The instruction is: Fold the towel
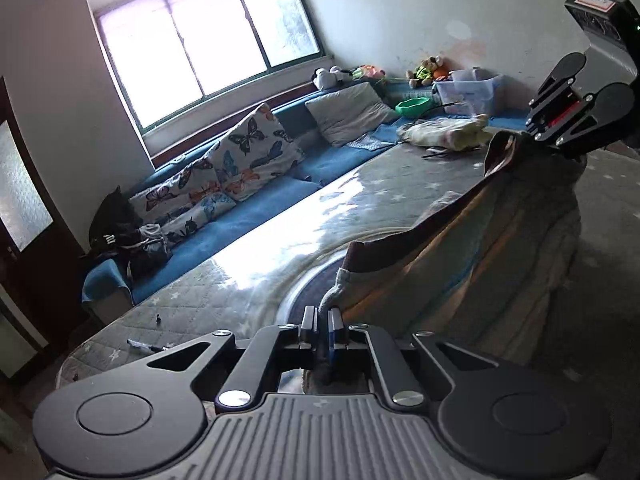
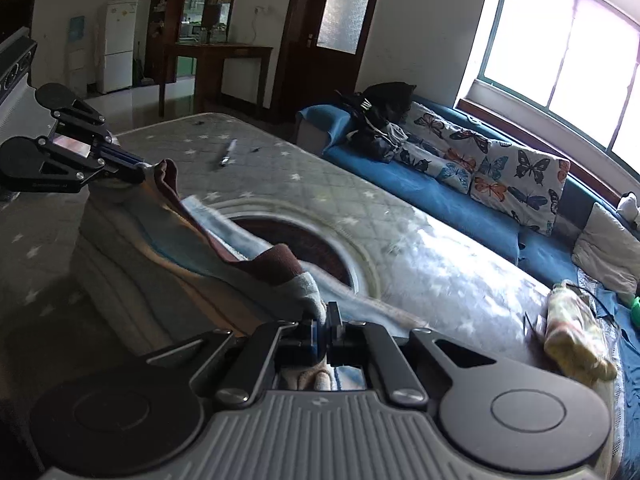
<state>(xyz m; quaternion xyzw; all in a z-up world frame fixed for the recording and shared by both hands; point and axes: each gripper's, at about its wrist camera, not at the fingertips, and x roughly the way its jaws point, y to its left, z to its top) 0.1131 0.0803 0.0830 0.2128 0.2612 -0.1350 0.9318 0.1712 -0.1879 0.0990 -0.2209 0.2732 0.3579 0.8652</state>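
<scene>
Both claws clamp corners of the striped beige, blue and brown terry towel (image 1: pixel 480 248): left gripper (image 1: pixel 323 322) and right gripper (image 2: pixel 325 320) hold it hanging between them over the grey star-quilted table cover (image 2: pixel 320 184). Mid-fold, I'd judge; next, bring the pinched edge onto the opposite edge.

Only blurred, unreadable marks: a red-framed label (image 1: pixel 593 0) at one o'clock, white lettering on a black bag (image 2: pixel 366 105) at twelve.
</scene>
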